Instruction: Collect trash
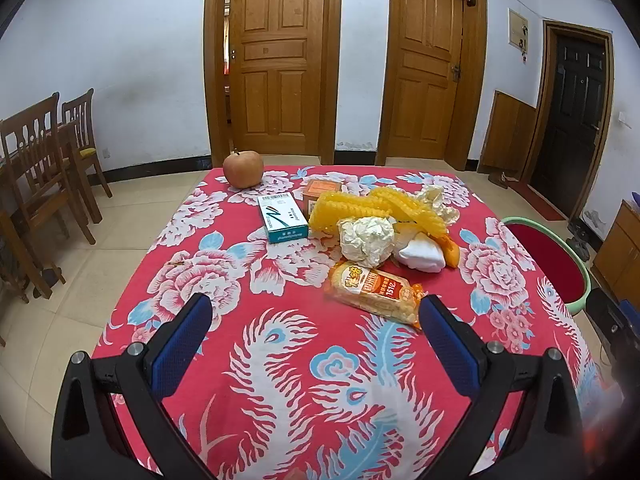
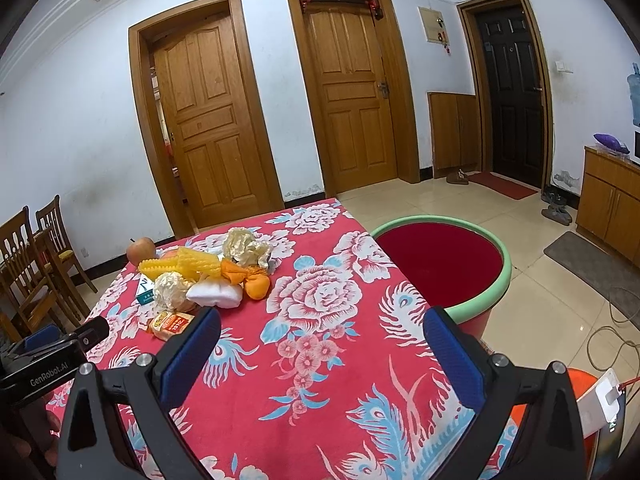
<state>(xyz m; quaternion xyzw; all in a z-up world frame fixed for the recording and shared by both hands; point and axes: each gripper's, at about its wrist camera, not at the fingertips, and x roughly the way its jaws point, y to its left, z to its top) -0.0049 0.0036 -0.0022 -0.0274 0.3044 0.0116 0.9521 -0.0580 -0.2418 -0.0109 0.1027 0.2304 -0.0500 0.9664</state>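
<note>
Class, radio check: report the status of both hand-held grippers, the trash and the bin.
Left hand-held gripper open, empty. Right hand-held gripper open, empty. Trash pile on table, untouched. Bin beside table, nothing in the way.

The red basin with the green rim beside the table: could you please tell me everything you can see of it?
The basin is round and looks like plastic, with a pale green rolled rim and a deep red inside and outer wall. It stands upright past the table's right edge, rim about level with the tabletop, and the part of its inside that shows holds nothing. Its base is hidden, so what it rests on cannot be told. In the left wrist view only an arc of it shows.
</note>
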